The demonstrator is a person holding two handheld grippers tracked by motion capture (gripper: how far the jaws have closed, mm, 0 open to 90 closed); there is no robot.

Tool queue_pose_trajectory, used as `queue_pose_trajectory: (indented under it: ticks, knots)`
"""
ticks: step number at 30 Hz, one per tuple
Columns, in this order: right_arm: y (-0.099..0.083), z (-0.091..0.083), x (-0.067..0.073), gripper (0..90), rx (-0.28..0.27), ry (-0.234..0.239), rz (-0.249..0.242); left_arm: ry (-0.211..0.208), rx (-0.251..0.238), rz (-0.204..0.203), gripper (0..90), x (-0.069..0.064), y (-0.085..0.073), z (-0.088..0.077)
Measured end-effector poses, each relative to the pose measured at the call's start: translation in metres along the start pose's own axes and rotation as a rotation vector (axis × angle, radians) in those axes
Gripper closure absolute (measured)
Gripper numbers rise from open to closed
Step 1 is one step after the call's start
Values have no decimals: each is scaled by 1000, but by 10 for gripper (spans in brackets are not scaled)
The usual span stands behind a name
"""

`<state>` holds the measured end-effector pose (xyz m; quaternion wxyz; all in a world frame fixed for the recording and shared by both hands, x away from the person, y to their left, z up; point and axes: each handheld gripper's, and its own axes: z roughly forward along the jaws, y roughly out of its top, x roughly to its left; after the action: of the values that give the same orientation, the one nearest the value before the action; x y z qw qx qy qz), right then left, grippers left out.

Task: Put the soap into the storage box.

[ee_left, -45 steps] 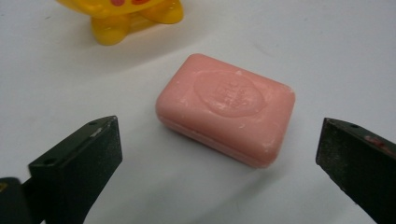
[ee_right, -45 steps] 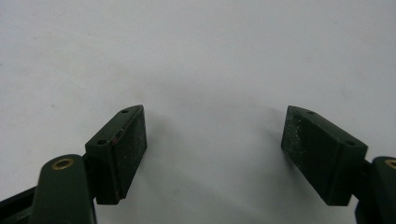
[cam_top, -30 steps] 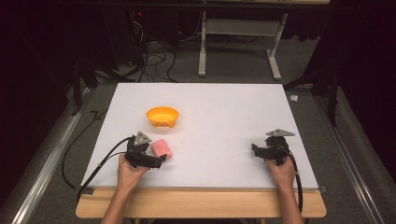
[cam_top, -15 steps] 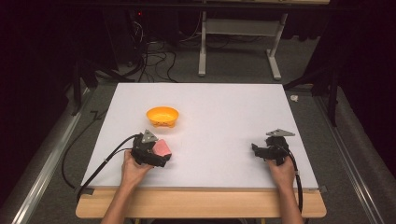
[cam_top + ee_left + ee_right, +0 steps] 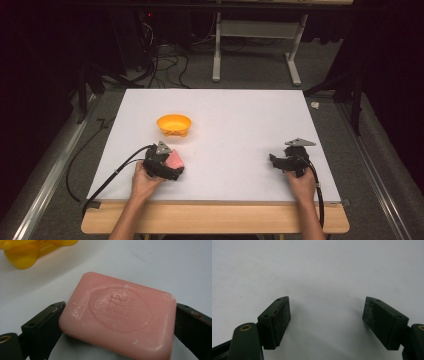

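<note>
Left gripper view puts the pink soap bar (image 5: 120,315) between the left gripper (image 5: 117,322) jaws, which have just been closing and now clamp its sides; lifting is left. Level with the soap, the right gripper (image 5: 325,320) rests low, jaws apart. Beyond the soap sits the orange bowl (image 5: 174,123) on the desk (image 5: 250,115).

Soap (image 5: 175,160) in the left tool (image 5: 172,170) — bowl (image 5: 174,123) just behind it.

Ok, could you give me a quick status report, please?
Left claw just closed on pink soap. Right claw open, idle. Orange bowl beyond; nothing between.
</note>
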<state>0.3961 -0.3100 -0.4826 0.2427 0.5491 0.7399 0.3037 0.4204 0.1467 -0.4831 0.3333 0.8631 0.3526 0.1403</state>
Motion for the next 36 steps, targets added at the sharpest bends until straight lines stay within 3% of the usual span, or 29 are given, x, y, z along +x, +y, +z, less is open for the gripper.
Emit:
queue_pose_trajectory:
  ticks: [11,17,36]
  knots:
    - [0,0,0,228,0,-1,0,-10,1,3,55,0,0,0]
    - [0,0,0,228,0,-1,0,-18,-7,13,126,-1,-1,-3]
    - [0,0,0,228,0,-1,0,9,-37,-6,137,-4,-2,-6]
